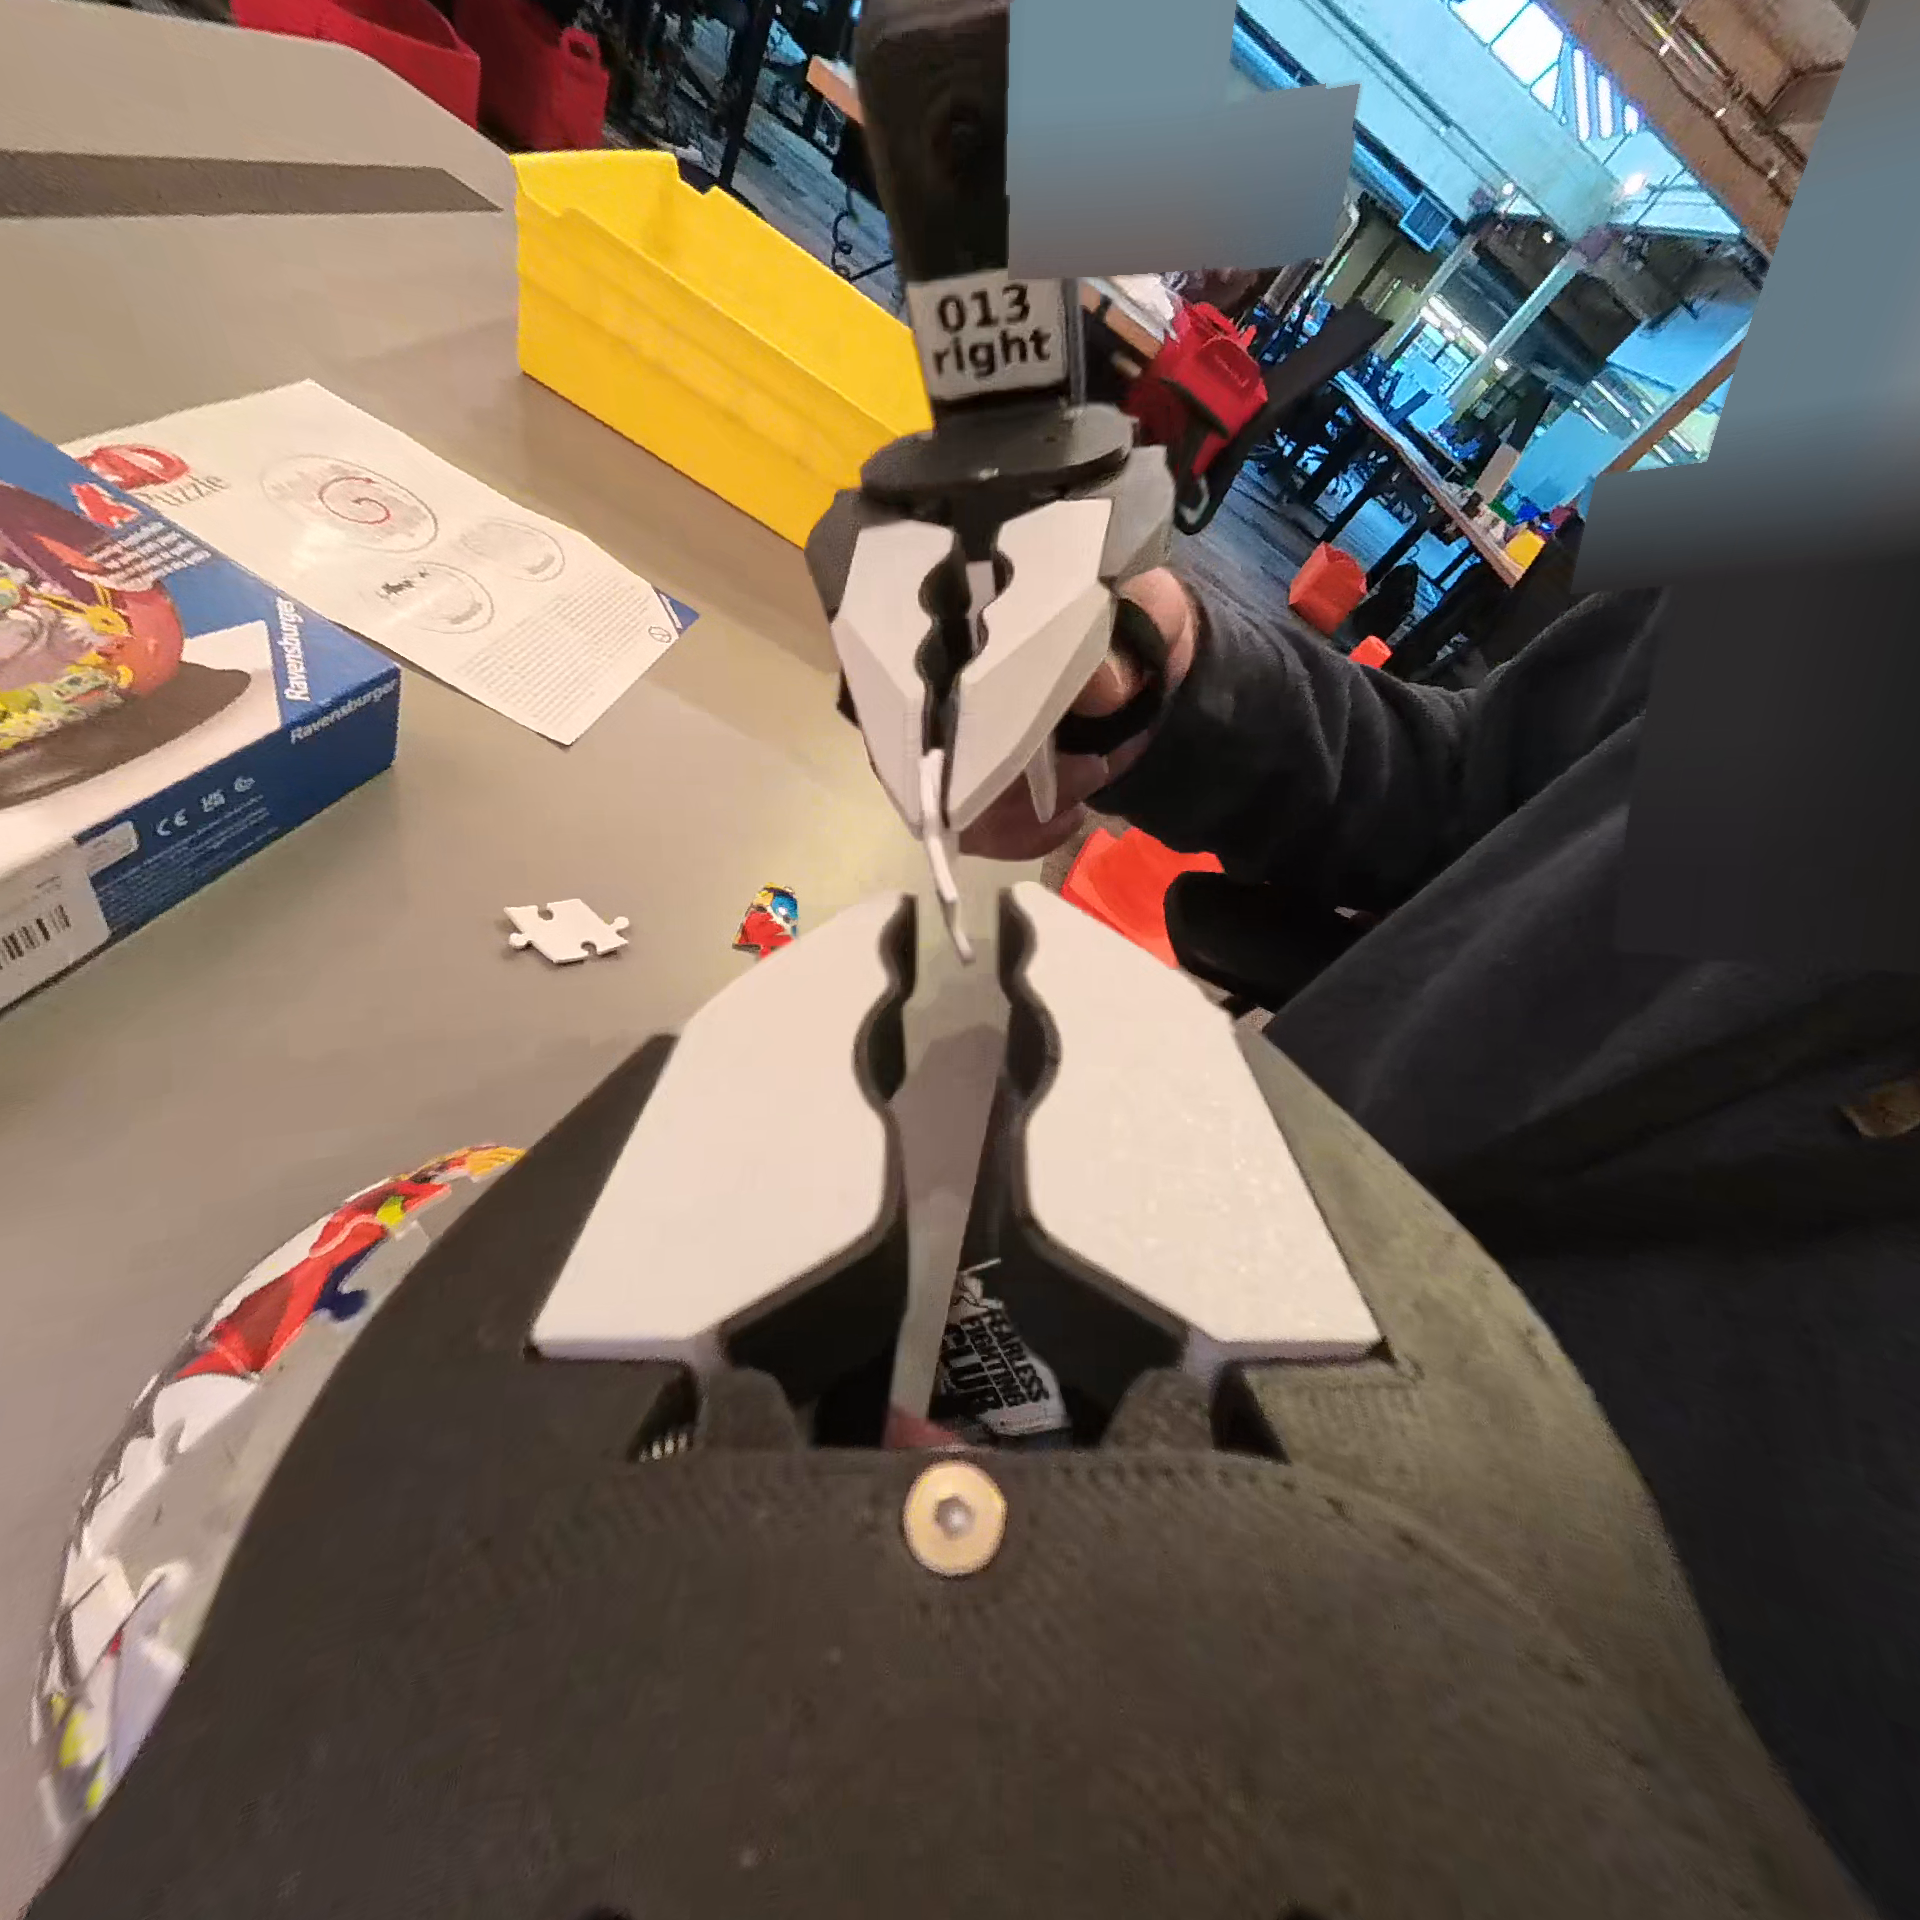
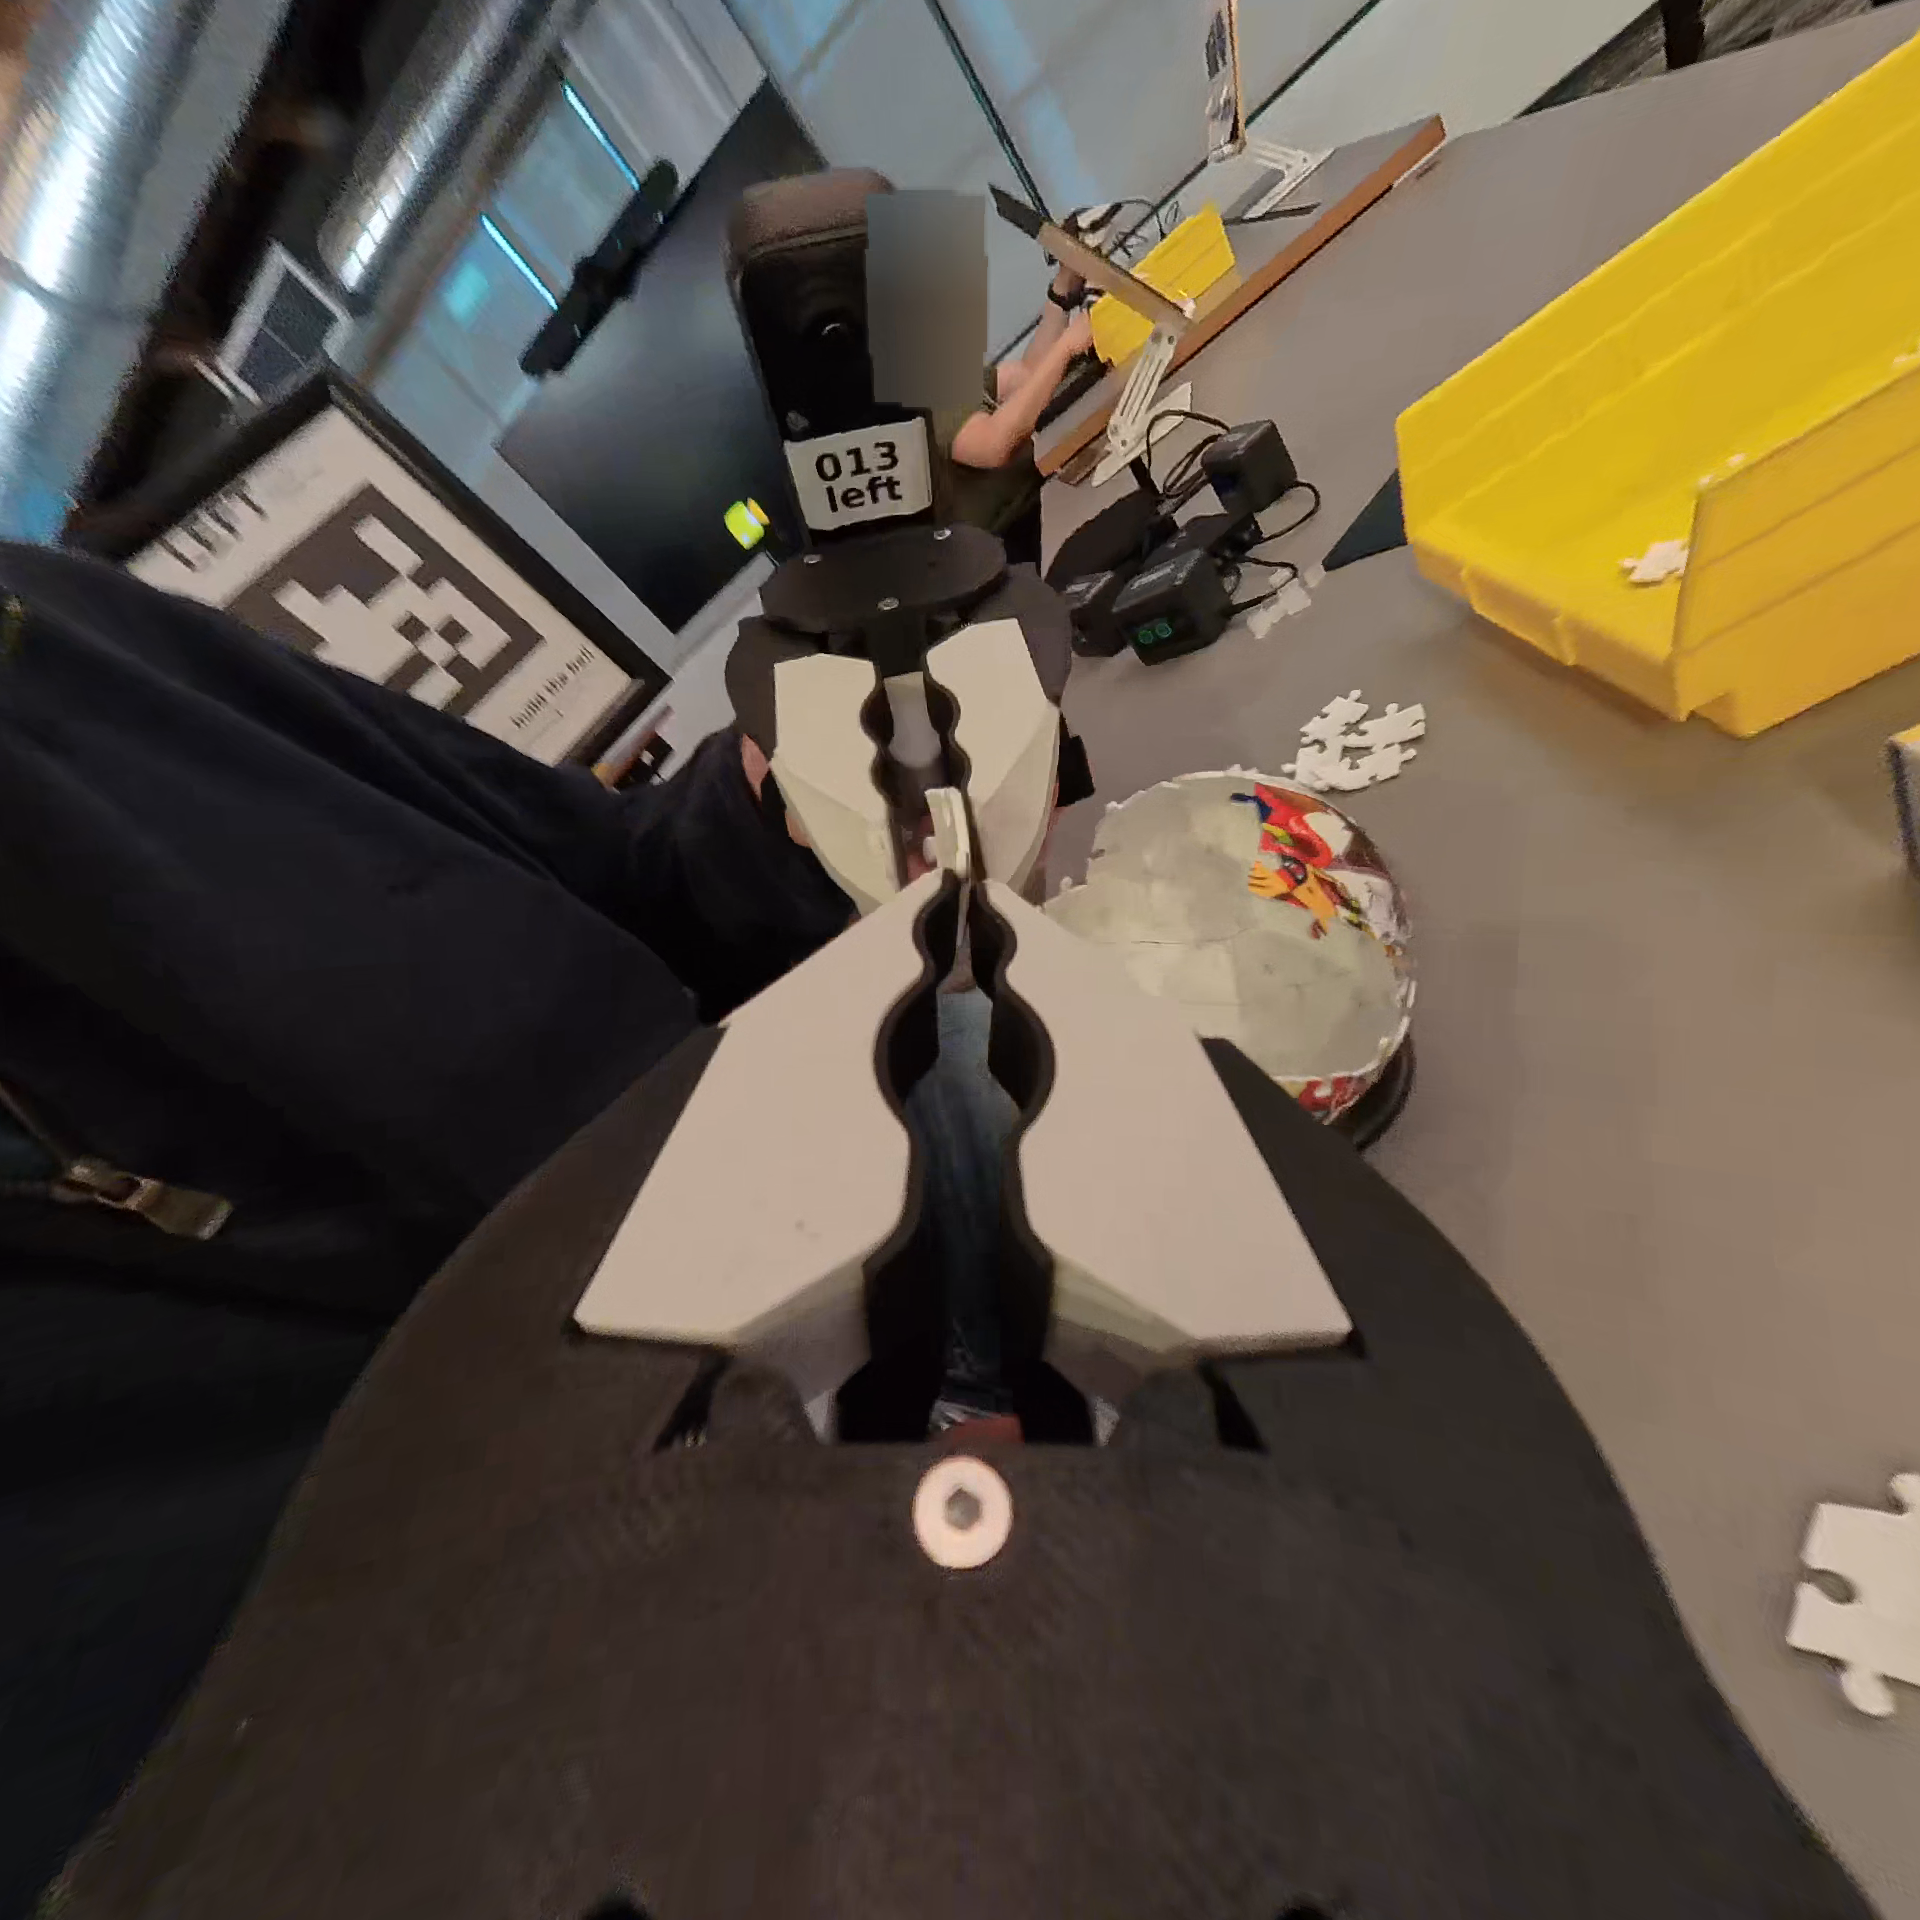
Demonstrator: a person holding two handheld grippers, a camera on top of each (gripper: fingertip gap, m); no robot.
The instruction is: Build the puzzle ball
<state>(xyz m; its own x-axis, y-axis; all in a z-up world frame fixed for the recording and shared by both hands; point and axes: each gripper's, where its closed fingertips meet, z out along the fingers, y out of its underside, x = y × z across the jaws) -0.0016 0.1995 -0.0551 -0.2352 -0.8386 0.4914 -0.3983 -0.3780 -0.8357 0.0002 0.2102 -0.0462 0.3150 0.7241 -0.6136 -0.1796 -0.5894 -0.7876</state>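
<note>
two grippers tip to tip above the grey table (image 1: 644,790). right gripper (image 1: 940,821) is pinched on a white puzzle piece (image 1: 945,883) held edge-on; left gripper (image 1: 956,914) sits narrowly parted, piece tip hanging between its fingertips, contact unclear. half-built puzzle ball (image 2: 1247,935) rests on the table beside them, loose white pieces (image 2: 1356,740) and yellow bin (image 2: 1621,520) beyond, blue box (image 1: 197,748) nearby.

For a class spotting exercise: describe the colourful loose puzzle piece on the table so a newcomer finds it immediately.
Start at the blue puzzle box on the grey table. Toward the table's near edge lie two loose pieces. Beside the plain white piece, the red-and-blue printed piece is the only one lying picture side up.
</note>
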